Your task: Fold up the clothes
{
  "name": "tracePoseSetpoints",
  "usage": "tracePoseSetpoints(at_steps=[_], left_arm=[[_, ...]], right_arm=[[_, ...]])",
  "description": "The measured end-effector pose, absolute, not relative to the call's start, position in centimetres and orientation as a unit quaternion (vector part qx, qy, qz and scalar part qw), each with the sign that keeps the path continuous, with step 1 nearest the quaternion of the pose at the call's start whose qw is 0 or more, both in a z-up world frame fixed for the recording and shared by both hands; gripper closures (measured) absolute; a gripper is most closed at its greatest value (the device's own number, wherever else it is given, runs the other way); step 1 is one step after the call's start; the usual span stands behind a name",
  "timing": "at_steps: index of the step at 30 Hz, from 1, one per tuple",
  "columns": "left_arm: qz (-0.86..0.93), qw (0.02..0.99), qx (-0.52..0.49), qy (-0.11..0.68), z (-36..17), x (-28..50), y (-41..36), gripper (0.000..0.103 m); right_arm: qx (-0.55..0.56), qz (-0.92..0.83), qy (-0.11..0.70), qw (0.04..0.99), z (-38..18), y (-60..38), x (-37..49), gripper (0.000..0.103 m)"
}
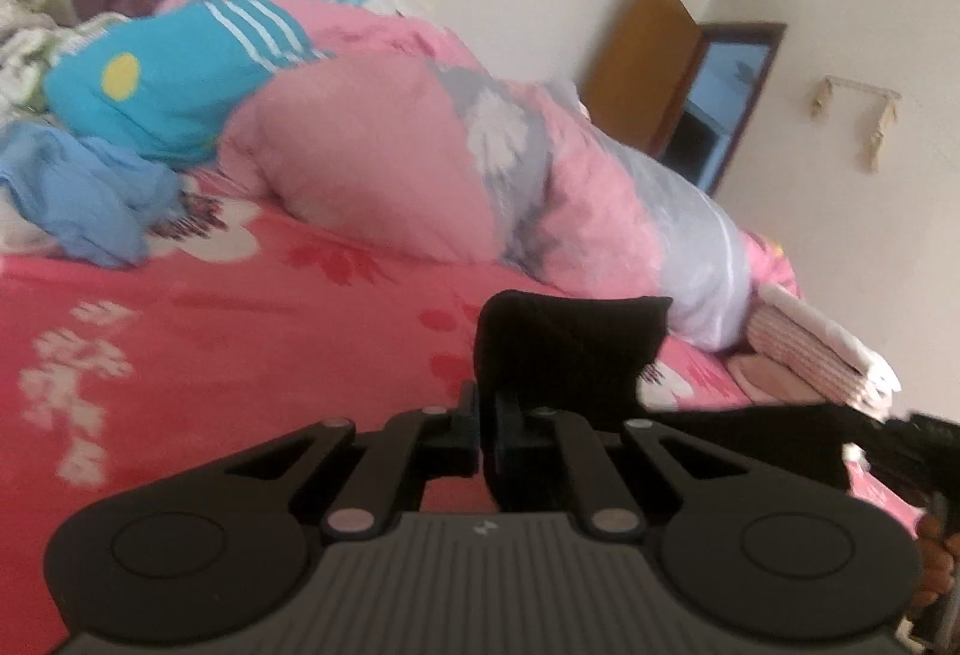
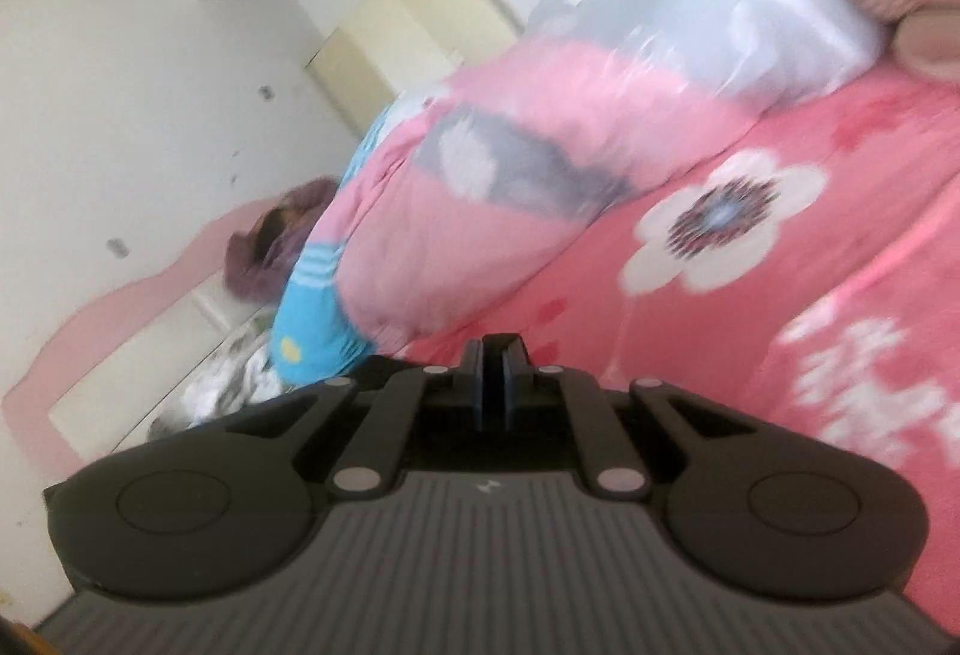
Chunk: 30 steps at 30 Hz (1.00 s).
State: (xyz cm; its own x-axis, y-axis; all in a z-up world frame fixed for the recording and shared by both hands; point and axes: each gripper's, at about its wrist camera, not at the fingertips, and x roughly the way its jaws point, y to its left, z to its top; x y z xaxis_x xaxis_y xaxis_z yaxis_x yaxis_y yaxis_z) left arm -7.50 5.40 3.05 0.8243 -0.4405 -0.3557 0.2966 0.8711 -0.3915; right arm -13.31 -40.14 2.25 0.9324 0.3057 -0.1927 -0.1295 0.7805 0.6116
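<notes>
A black garment (image 1: 570, 337) sticks up from my left gripper (image 1: 480, 403), which is shut on it low over the red floral bed sheet (image 1: 210, 343). From there the cloth stretches right to my right gripper (image 1: 924, 445), blurred at the frame edge with a hand (image 1: 936, 553) below it. In the right wrist view the right gripper (image 2: 495, 355) has its fingers pressed together over the sheet (image 2: 780, 355). The cloth itself is barely visible there.
A rolled pink quilt (image 1: 372, 162) lies across the bed behind the garment. A turquoise striped top (image 1: 162, 96) and a light blue garment (image 1: 78, 193) lie at the far left. A folded pink stack (image 1: 822, 355) sits to the right.
</notes>
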Motion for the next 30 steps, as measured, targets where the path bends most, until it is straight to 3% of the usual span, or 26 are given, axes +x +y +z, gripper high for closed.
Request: tracePoseSetpoints(at_steps=[10, 25, 28, 30], left_arm=[[-0.115, 0.951, -0.170, 0.229, 3.4, -7.7, 8.5, 0.098], [-0.073, 0.936, -0.182, 0.294, -0.4, -8.7, 10.8, 0.097], [-0.073, 0.934, -0.181, 0.299, -0.6, -8.8, 10.9, 0.086], [-0.069, 0.935, -0.185, 0.293, -0.6, -9.1, 11.2, 0.067]], right_arm=[[0.344, 0.038, 0.119, 0.931, 0.2, -45.5, -17.4, 0.099], [0.374, -0.020, 0.198, 0.906, -3.5, -46.2, -17.7, 0.098], [0.380, -0.025, 0.206, 0.902, -3.5, -46.3, -18.0, 0.096], [0.377, -0.035, 0.207, 0.902, -3.3, -46.4, -18.4, 0.095]])
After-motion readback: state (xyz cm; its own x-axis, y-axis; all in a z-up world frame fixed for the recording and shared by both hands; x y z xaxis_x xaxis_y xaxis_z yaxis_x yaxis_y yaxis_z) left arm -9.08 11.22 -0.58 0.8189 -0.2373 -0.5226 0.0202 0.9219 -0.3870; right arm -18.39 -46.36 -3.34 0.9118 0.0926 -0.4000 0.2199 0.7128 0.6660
